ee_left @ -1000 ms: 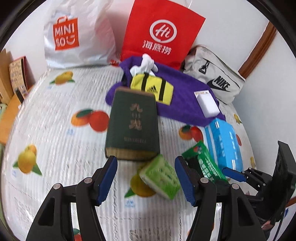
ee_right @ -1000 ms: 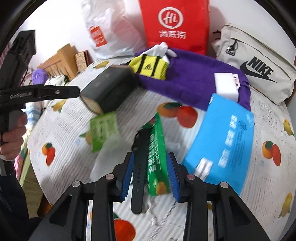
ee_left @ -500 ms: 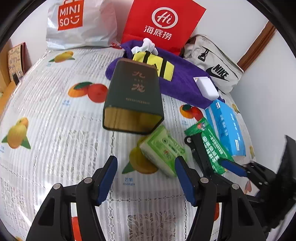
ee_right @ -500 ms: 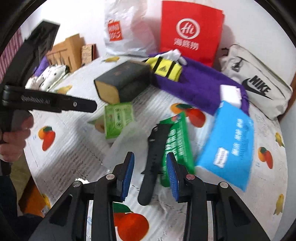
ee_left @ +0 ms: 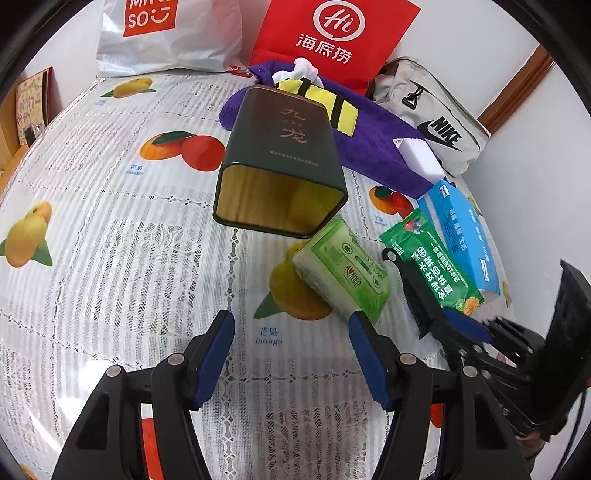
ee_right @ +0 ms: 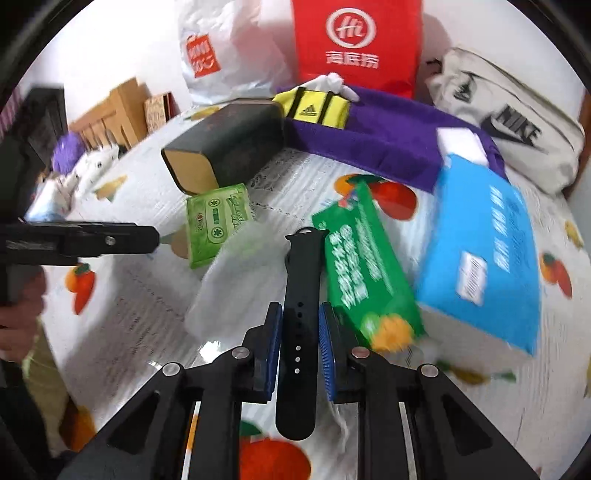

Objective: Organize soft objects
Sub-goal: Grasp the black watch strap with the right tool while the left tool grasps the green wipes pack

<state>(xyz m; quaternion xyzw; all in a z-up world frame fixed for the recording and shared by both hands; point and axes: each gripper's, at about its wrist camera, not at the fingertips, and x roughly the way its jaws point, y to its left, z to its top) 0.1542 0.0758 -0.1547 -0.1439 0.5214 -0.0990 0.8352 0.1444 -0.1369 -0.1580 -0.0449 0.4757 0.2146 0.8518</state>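
Note:
My right gripper (ee_right: 300, 325) is shut on a black watch strap (ee_right: 301, 280) and holds it over the fruit-print tablecloth (ee_right: 122, 317); the strap (ee_left: 413, 291) and right gripper (ee_left: 469, 328) also show in the left wrist view. My left gripper (ee_left: 291, 332) is open and empty, just in front of a green tissue pack (ee_left: 341, 264). That pack (ee_right: 216, 221) lies by a dark green tin (ee_left: 282, 166) on its side. A green snack pouch (ee_right: 364, 269) and a blue tissue box (ee_right: 484, 251) lie right of the strap.
A purple towel (ee_left: 369, 144) with a yellow pouch (ee_left: 325, 107) and a white block (ee_left: 421, 155) lies at the back. Behind stand a red bag (ee_left: 332, 37), a white Miniso bag (ee_left: 166, 33) and a grey Nike bag (ee_left: 436, 114). Cardboard boxes (ee_right: 122, 110) sit far left.
The right gripper has closed on the black strap and lifted it off the cloth. The left gripper has drawn back and risen, staying open.

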